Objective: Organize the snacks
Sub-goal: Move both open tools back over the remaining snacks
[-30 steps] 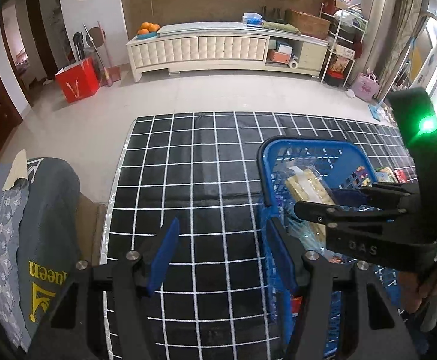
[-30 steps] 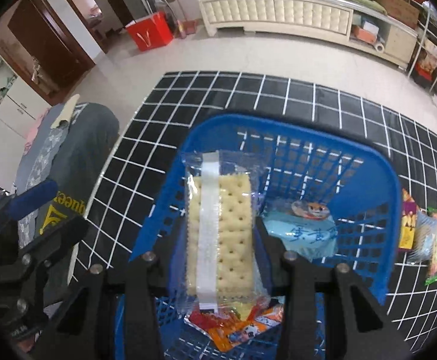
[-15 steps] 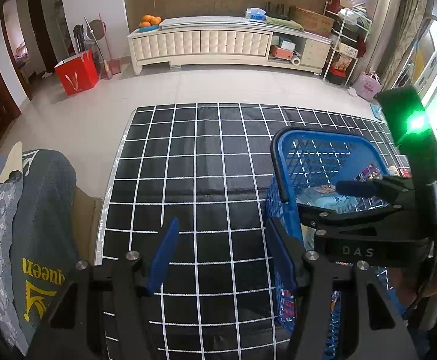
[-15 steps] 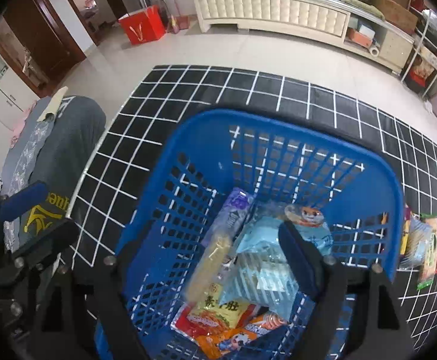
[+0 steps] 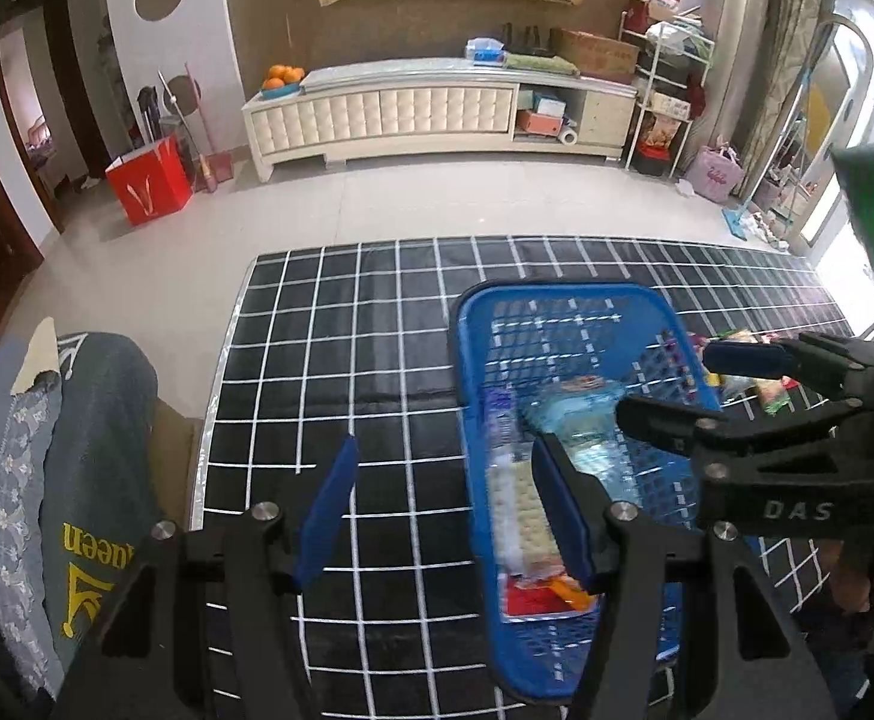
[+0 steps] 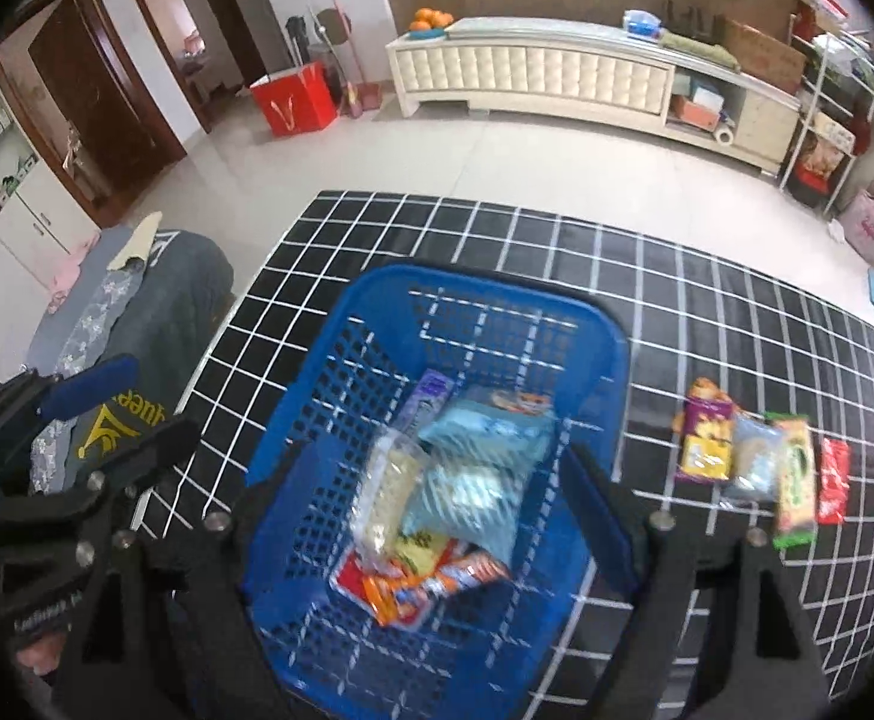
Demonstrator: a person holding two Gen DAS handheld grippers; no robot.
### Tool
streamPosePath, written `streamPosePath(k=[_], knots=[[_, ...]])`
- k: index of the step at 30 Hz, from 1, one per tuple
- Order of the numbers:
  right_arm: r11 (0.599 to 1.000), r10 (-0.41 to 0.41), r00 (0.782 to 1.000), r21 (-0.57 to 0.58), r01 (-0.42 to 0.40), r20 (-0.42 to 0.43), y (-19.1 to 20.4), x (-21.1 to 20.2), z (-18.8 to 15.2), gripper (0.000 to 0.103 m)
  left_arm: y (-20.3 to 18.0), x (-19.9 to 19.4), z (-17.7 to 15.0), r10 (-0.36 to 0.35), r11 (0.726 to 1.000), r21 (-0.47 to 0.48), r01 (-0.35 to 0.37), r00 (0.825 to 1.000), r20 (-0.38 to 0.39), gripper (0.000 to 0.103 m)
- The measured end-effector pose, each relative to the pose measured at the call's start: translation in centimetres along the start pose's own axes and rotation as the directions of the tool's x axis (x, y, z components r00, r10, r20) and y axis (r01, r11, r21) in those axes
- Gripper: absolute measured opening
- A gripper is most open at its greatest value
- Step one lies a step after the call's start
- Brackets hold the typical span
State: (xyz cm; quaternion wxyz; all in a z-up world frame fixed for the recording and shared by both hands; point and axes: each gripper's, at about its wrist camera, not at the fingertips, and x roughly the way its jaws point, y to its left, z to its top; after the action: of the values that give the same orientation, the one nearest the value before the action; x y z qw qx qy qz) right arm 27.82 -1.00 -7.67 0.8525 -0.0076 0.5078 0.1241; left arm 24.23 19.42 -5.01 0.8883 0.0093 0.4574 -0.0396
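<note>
A black grid mat (image 6: 706,300) covers the floor, and on it stands a blue basket (image 6: 341,420), the biggest thing in play. Inside lies a small heap: a cracker pack (image 6: 386,492) on its edge against a pale blue bag (image 6: 478,474), a purple pack (image 6: 428,390) behind, and red and orange packets (image 6: 431,585) at the near end. That much looks done.

On the mat just right of the basket, four snacks (image 6: 760,468) lie in a row, touching or nearly so: a purple-and-yellow one, a clear one, a green one and a red one. These, I judge, are what is left, so the job seems a bit past halfway.

The right gripper (image 6: 431,516) hangs over the basket. Its jaws have just been opening and stand wide, with nothing between the pads; the cracker pack lies loose below them. The left gripper (image 5: 442,510) hovers at the basket's left wall, jaws partly apart and holding nothing, one finger (image 5: 556,510) showing in front of the basket's inside, the other over the mat.
</note>
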Motion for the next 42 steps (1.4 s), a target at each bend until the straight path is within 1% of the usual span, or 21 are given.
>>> streamPosePath(k=[2, 4, 8, 12, 16, 17, 19, 21, 22, 25, 31, 36, 42], knots=[[1.0, 0.002, 1.0, 0.013, -0.002, 0.015, -1.1, -1.4, -0.7, 0.085, -1.1, -0.8, 0.2, -0.002, 1.0, 0.005, 0.001, 1.0, 0.011, 0.058], [1.0, -0.012, 0.999, 0.023, 0.011, 0.036, -2.1, -2.7, -1.5, 0.085, -2.4, -1.5, 0.3, -0.008, 1.0, 0.009, 0.008, 1.0, 0.022, 0.058], [0.999, -0.029, 0.998, 0.039, 0.027, 0.047, -4.3, -4.8, -3.2, 0.085, -5.0, -2.5, 0.3, -0.017, 0.999, 0.034, 0.016, 0.999, 0.033, 0.058], [0.997, -0.048, 0.997, 0.065, 0.044, 0.061, -7.0, -6.7, -4.7, 0.085, -8.3, -2.9, 0.3, -0.018, 0.998, 0.069, 0.015, 0.999, 0.043, 0.058], [0.994, -0.062, 0.995, 0.09, 0.055, 0.076, -9.6, -8.7, -5.9, 0.085, -12.1, -3.2, 0.4, -0.045, 0.994, 0.1, 0.04, 0.998, 0.048, 0.058], [0.993, -0.07, 0.994, 0.098, 0.062, 0.082, -10.4, -9.2, -6.2, 0.085, -12.9, -3.3, 0.4, -0.048, 0.993, 0.11, 0.043, 0.998, 0.048, 0.06], [0.991, -0.082, 0.993, 0.109, 0.072, 0.091, -11.6, -10.0, -6.7, 0.086, -14.9, -3.5, 0.3, -0.068, 0.989, 0.138, 0.06, 0.996, 0.055, 0.069], [0.989, -0.093, 0.991, 0.127, 0.08, 0.096, -13.2, -10.6, -7.2, 0.086, -16.9, -3.6, 0.4, -0.084, 0.983, 0.167, 0.073, 0.994, 0.063, 0.075], [0.987, -0.095, 0.991, 0.136, 0.081, 0.097, -14.0, -10.8, -7.5, 0.086, -17.7, -3.7, 0.4, -0.088, 0.982, 0.176, 0.076, 0.994, 0.062, 0.078], [0.983, -0.103, 0.99, 0.159, 0.087, 0.098, -16.1, -11.2, -8.3, 0.087, -20.2, -3.5, 0.8, -0.101, 0.975, 0.202, 0.088, 0.994, 0.051, 0.081], [0.972, -0.105, 0.99, 0.218, 0.082, 0.095, -20.5, -11.3, -9.8, 0.089, -24.2, -1.9, 1.2, -0.109, 0.97, 0.22, 0.102, 0.994, 0.018, 0.081], [0.964, -0.099, 0.992, 0.256, 0.075, 0.083, -23.9, -10.8, -10.7, 0.089, -27.5, 0.1, 1.3, -0.096, 0.967, 0.234, 0.101, 0.995, -0.035, 0.081], [0.951, -0.093, 0.994, 0.301, 0.074, 0.049, -27.9, -9.5, -11.1, 0.089, -30.7, 2.2, 1.7, -0.101, 0.966, 0.232, 0.114, 0.993, -0.067, 0.081]])
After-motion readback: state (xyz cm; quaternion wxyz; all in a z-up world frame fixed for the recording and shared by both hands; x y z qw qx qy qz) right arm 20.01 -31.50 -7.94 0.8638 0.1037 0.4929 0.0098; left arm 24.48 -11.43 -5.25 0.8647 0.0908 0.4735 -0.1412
